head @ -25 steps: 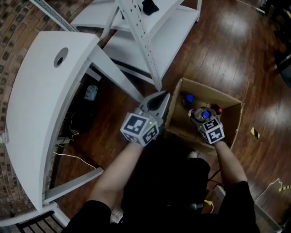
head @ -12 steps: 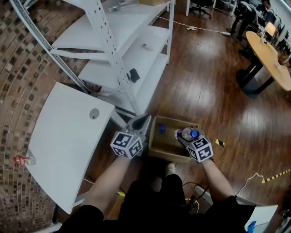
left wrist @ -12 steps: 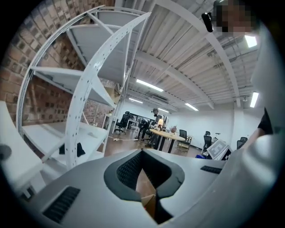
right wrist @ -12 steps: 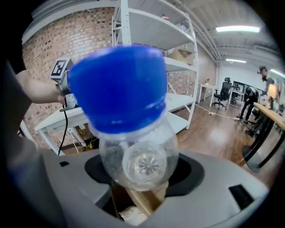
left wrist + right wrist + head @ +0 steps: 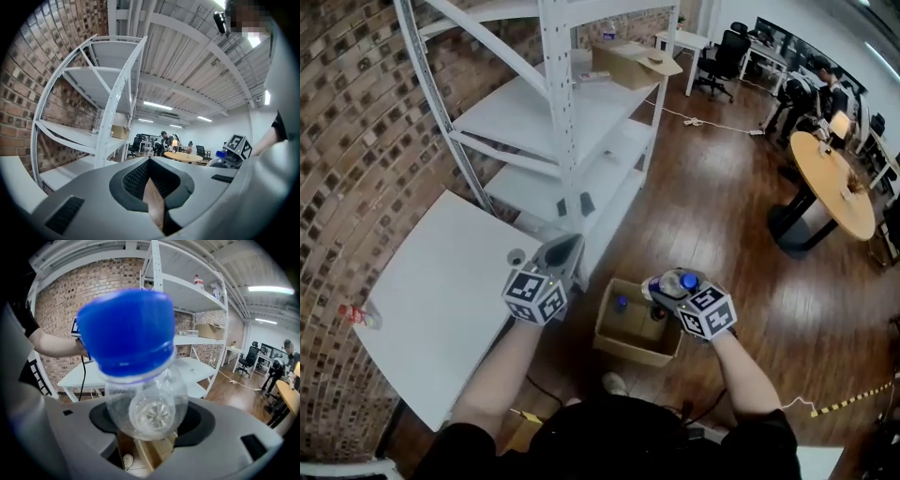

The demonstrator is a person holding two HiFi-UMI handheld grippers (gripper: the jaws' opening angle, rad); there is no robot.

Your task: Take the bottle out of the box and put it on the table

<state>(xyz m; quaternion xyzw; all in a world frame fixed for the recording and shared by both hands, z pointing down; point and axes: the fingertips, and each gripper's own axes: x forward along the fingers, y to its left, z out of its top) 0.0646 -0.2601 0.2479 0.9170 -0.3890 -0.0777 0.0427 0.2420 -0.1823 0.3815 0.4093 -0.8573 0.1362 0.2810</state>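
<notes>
Fingers (image 5: 101,422) clamp bottle (image 5: 150,413), box (image 5: 152,453) mostly hidden behind

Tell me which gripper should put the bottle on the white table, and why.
Right. The right gripper is clamped on the blue-capped bottle, held clear above the box. The left gripper is nearer the white table but holds nothing, so a handover would only add a step.
</notes>
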